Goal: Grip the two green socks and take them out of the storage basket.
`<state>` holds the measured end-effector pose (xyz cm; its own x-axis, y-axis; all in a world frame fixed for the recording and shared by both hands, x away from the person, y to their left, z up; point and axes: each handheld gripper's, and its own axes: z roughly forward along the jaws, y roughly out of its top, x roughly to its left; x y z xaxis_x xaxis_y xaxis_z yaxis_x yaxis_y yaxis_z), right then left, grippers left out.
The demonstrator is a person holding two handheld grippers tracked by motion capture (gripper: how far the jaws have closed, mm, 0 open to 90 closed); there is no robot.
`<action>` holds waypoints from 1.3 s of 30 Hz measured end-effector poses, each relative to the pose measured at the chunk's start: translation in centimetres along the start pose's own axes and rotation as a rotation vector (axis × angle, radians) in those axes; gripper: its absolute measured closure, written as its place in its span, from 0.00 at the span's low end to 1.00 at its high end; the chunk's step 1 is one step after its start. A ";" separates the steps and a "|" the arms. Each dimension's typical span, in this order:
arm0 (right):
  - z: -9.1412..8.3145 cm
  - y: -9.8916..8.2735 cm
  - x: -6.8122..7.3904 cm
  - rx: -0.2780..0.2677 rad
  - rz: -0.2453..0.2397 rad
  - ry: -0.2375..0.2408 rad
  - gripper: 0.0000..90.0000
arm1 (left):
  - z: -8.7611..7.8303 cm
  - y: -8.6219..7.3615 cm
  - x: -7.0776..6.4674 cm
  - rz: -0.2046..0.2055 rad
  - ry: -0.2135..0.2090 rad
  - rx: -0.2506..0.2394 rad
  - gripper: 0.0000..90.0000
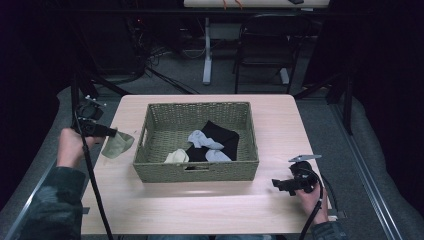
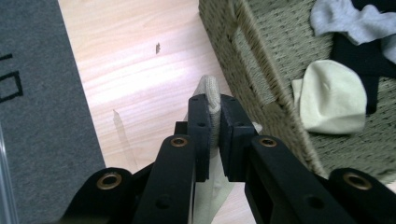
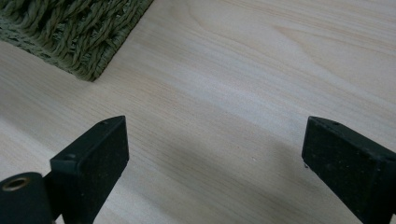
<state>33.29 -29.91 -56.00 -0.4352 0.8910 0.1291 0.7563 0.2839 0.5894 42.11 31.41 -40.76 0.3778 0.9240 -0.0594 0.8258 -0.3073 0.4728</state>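
A pale green sock (image 1: 118, 144) hangs over the table just left of the woven basket (image 1: 150, 131), and my left gripper (image 1: 111, 133) is shut on its top edge. In the left gripper view the sock's cuff (image 2: 212, 95) is pinched between the two black pads of my left gripper (image 2: 214, 122), with the basket wall (image 2: 252, 56) close on the right. Inside the basket lie a cream sock (image 1: 176, 156), two grey socks (image 1: 202, 138) and a black one (image 1: 222, 133). My right gripper (image 1: 276, 184) rests open near the table's front right, nothing between the fingers (image 3: 95, 154).
The basket takes up the middle of the light wooden table (image 1: 200, 200). Its corner (image 3: 88, 46) lies ahead and left of the right gripper. Grey carpet (image 2: 32, 93) lies beyond the table's left edge. A black chair (image 1: 265, 45) and another table's leg stand behind.
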 end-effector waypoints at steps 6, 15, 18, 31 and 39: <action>0.0 0.0 0.0 -0.001 0.002 -0.003 0.08 | 2.0 -1.3 0.8 -0.038 -0.019 0.017 0.94; 0.0 0.0 0.0 -0.001 0.002 -0.003 0.07 | 5.1 -2.9 1.3 -0.074 -0.026 0.068 0.94; 0.0 0.0 0.0 0.006 -0.004 -0.009 0.08 | 5.7 -3.2 1.4 -0.084 -0.020 0.079 0.93; 0.1 0.0 0.0 0.009 -0.006 -0.003 0.08 | 7.6 -4.4 2.2 -0.127 -0.068 0.125 0.71; 0.1 0.0 0.0 0.012 -0.007 -0.007 0.08 | 2.8 -3.0 2.2 -0.128 -0.039 0.005 0.31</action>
<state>33.36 -29.92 -56.08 -0.4374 0.8913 0.1193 0.7590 0.2947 0.5806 41.61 33.71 -44.73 0.2849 0.9463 -0.1528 0.8702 -0.1885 0.4552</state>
